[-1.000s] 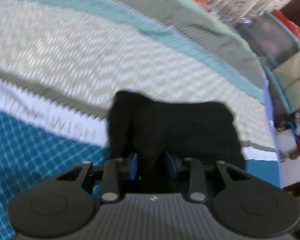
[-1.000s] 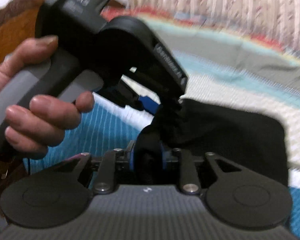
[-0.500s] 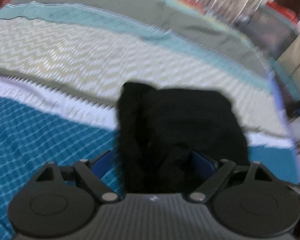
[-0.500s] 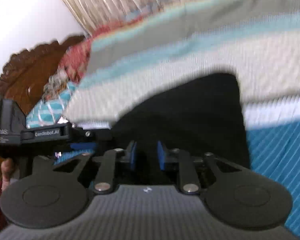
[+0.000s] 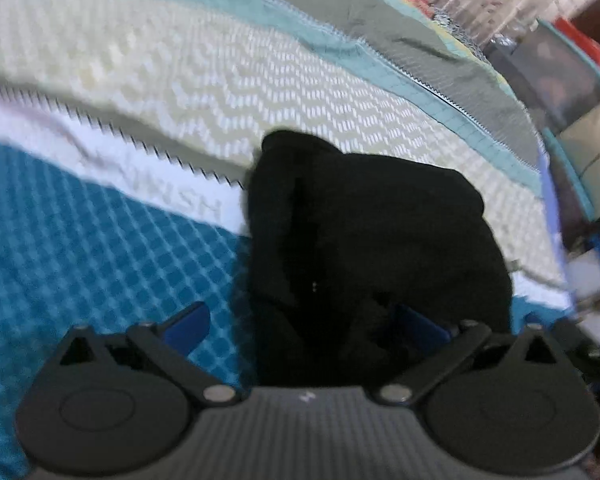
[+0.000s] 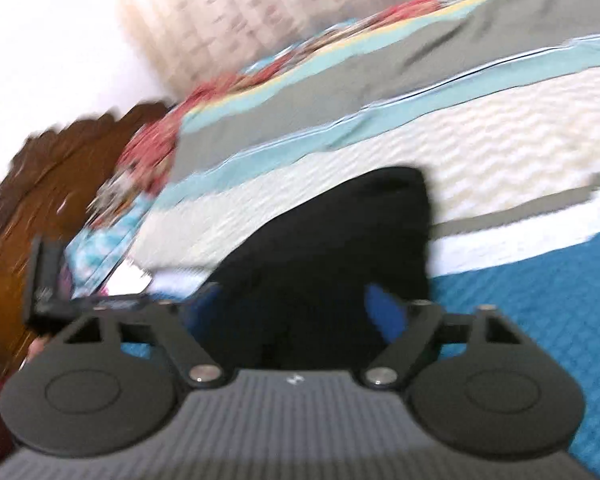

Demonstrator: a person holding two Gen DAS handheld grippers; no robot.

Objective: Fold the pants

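Both tools have just been opening: left tool point(image 5: 304, 324) and right tool point(image 6: 295, 308) now gape, pants point(image 5: 372, 240) loose between them, a compact black bundle on the bed point(image 5: 99, 248). Folding looks nearly done.

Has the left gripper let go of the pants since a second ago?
Yes. The left gripper jaws have just been opening; black pants lie unpinched between them on the bedspread.

1 black folded pants point(image 5: 372, 240), centre; 2 grippers: left gripper point(image 5: 304, 326), right gripper point(image 6: 295, 306), both 6 o'clock; 1 striped bedspread point(image 5: 203, 80); 1 wooden headboard point(image 6: 31, 200), 9 o'clock
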